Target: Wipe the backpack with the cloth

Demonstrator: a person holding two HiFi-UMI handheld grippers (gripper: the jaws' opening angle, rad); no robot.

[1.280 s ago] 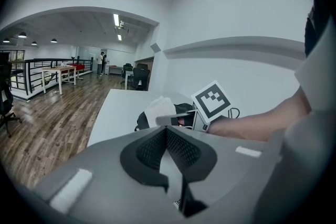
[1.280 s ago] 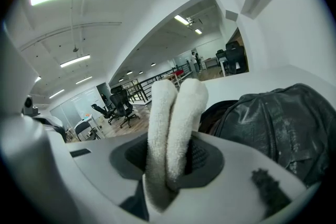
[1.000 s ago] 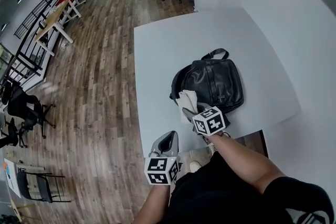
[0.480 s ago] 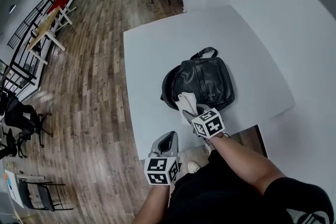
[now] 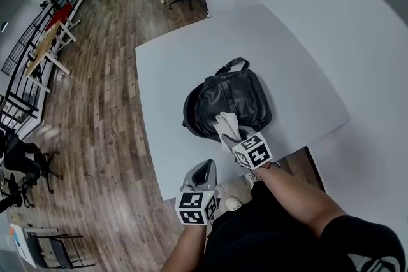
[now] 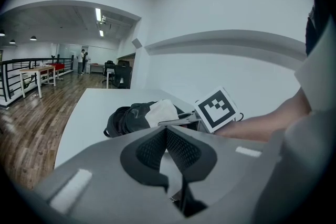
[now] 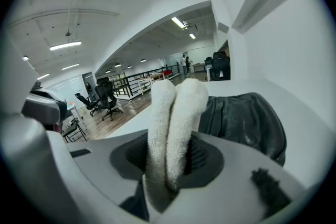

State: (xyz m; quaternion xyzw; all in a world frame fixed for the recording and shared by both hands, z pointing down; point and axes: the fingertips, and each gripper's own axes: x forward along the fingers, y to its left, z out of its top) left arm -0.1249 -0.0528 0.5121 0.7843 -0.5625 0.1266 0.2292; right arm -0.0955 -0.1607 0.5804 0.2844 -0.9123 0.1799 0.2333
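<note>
Well to the left of the backpack (image 5: 237,93), wooden floor (image 5: 95,111) is running off toward desks and office chairs, none of it involved in the job. Closer in, on the backpack's near-left side and well apart from it, the left gripper (image 5: 203,170) is hovering by the near edge of the white table (image 5: 167,67). Its jaws are pressed together with nothing between them, so it is doing no work on the bag.

The backpack itself, black and leathery, is lying flat on the table with its carry handle pointing away from the person.

At the backpack's near edge, the right gripper (image 5: 232,137) is pinching a folded white cloth (image 5: 225,123) tightly, the jaws closed on the fold and the free end sticking out ahead. From above, that end seems to be resting on the nearest strip of the bag.

I'd judge the wiping to be at or near its start. The cloth is meeting only the near edge, and the broad top panel, far side and handle are lying beyond it, apparently yet to be covered. The surface shows no marks that would tell which parts are done.

To the right of the backpack there is bare tabletop, then a plain white wall (image 5: 357,41).
</note>
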